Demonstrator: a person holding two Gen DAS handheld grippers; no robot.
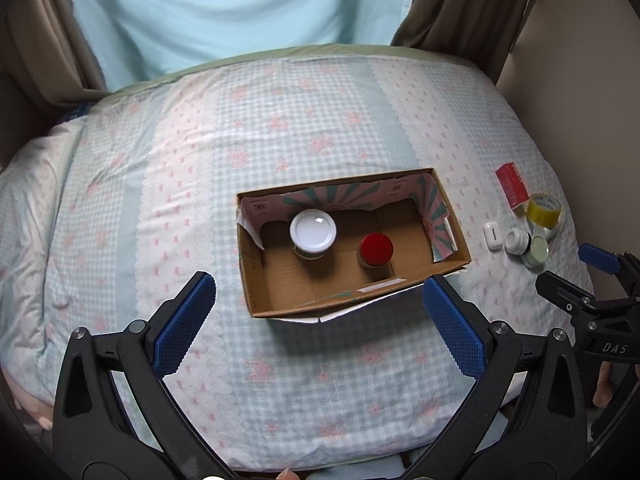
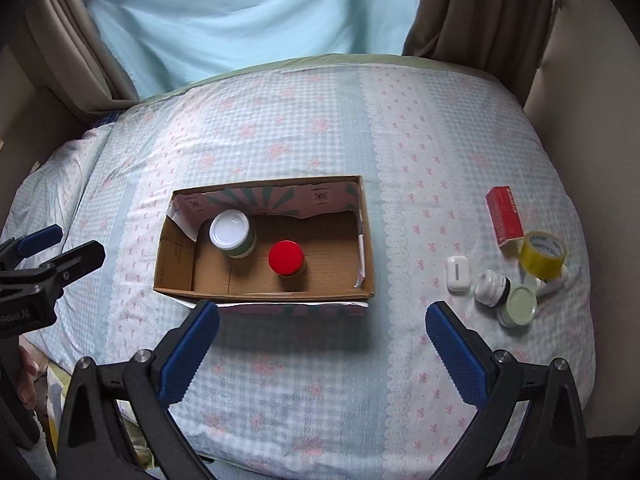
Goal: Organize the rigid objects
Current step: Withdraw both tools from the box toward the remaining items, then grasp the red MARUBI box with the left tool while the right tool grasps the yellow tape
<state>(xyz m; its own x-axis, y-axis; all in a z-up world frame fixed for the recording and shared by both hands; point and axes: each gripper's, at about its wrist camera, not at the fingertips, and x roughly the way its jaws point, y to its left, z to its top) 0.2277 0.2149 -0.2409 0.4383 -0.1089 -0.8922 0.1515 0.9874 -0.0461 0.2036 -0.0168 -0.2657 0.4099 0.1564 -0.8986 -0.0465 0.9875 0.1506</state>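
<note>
An open cardboard box point(image 1: 450, 270) point(image 2: 370, 240) lies on the bed. Upright inside it are a white-lidded jar point(image 1: 313, 230) point(image 2: 230, 229) and a red-lidded jar point(image 1: 376, 249) point(image 2: 286, 258). Right of the box sit a red carton point(image 1: 512, 184) point(image 2: 504, 214), a yellow tape roll point(image 1: 543, 210) point(image 2: 543, 255), a white earbud case point(image 1: 492, 236) point(image 2: 458, 273), a small white-capped bottle point(image 1: 517, 241) point(image 2: 491, 286) and a pale green-lidded jar point(image 1: 536, 251) point(image 2: 518, 306). My left gripper point(image 1: 320, 320) hangs open before the box, holding nothing. My right gripper point(image 2: 320, 344) hangs open between box and loose items, also holding nothing.
The bed carries a blue checked quilt point(image 1: 280, 128) point(image 2: 300, 120) with pink flowers. Brown curtains point(image 1: 472, 4) and a pale blue sheet point(image 1: 240, 12) hang behind it. A beige wall point(image 2: 592, 128) borders the right side. A hand point(image 2: 24, 380) holds the left tool.
</note>
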